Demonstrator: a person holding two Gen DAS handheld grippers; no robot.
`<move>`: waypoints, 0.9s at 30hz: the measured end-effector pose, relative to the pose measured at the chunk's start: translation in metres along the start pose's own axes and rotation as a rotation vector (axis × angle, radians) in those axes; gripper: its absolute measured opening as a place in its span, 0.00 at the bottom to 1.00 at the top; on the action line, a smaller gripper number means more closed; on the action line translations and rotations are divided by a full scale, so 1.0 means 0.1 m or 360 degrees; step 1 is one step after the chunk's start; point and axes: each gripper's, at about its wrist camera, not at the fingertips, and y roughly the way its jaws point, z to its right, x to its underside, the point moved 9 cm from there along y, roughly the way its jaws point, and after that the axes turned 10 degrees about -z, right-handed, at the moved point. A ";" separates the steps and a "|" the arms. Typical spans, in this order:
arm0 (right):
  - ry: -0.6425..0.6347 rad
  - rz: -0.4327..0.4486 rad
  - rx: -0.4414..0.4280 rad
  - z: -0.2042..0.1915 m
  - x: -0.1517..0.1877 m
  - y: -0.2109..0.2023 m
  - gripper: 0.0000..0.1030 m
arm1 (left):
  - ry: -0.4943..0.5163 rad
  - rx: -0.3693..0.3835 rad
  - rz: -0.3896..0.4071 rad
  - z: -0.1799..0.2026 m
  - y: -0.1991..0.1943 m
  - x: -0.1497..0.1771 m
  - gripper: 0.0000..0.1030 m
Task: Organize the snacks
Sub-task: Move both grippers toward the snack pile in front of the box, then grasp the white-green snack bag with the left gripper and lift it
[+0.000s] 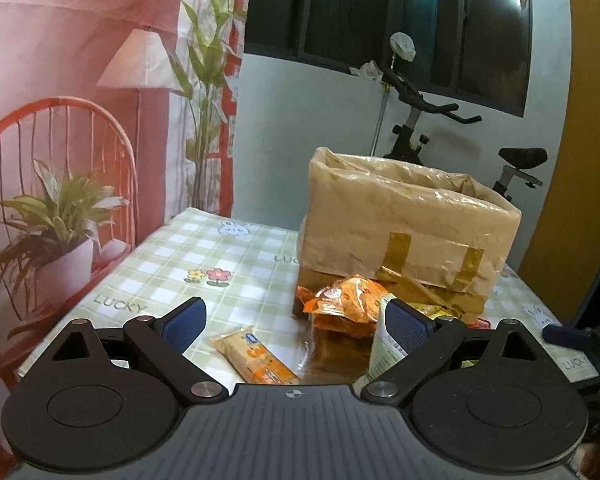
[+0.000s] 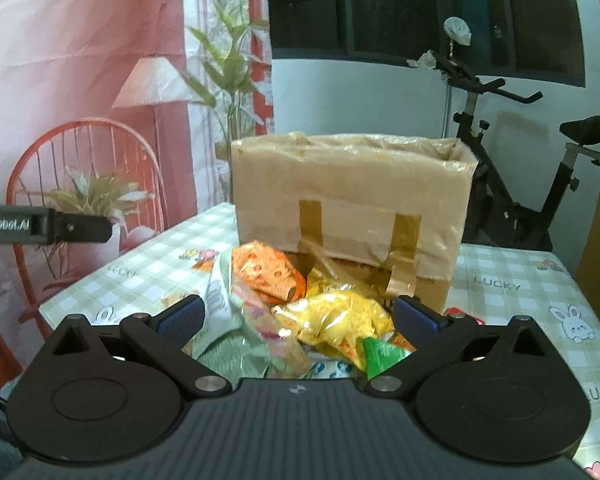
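A pile of snack packets lies on the checked tablecloth in front of a tan cardboard box (image 1: 412, 220) with an open top, also in the right wrist view (image 2: 352, 196). My left gripper (image 1: 296, 324) is open and empty above an orange biscuit packet (image 1: 256, 356), an orange cheese-print bag (image 1: 348, 304) and a white-green packet (image 1: 384, 352). My right gripper (image 2: 300, 316) is open and empty above a yellow bag (image 2: 340, 320), an orange bag (image 2: 264, 272), a green packet (image 2: 380, 356) and pale packets (image 2: 224, 300).
The table (image 1: 172, 264) has edges at left and front. An exercise bike (image 2: 516, 184) stands behind the box at right. A printed backdrop with a chair and plants hangs at left. The other gripper's tip shows at the left wrist view's right edge (image 1: 564, 336).
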 end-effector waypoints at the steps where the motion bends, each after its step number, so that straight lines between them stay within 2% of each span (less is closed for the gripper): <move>1: -0.0013 -0.0019 -0.0003 -0.02 0.03 0.02 0.98 | 0.0003 0.0011 -0.0007 0.01 0.02 0.01 0.95; 10: -0.0128 -0.0153 -0.0048 -0.20 0.21 0.19 0.96 | 0.0026 0.0126 -0.0083 0.13 0.13 0.10 0.95; 22: -0.0161 -0.0342 -0.0111 -0.26 0.50 0.50 0.86 | 0.0128 0.0381 -0.0161 0.38 0.43 0.35 0.87; 27: -0.0185 -0.0339 -0.0158 -0.27 0.57 0.59 0.84 | 0.0155 0.0482 -0.0204 0.48 0.57 0.44 0.87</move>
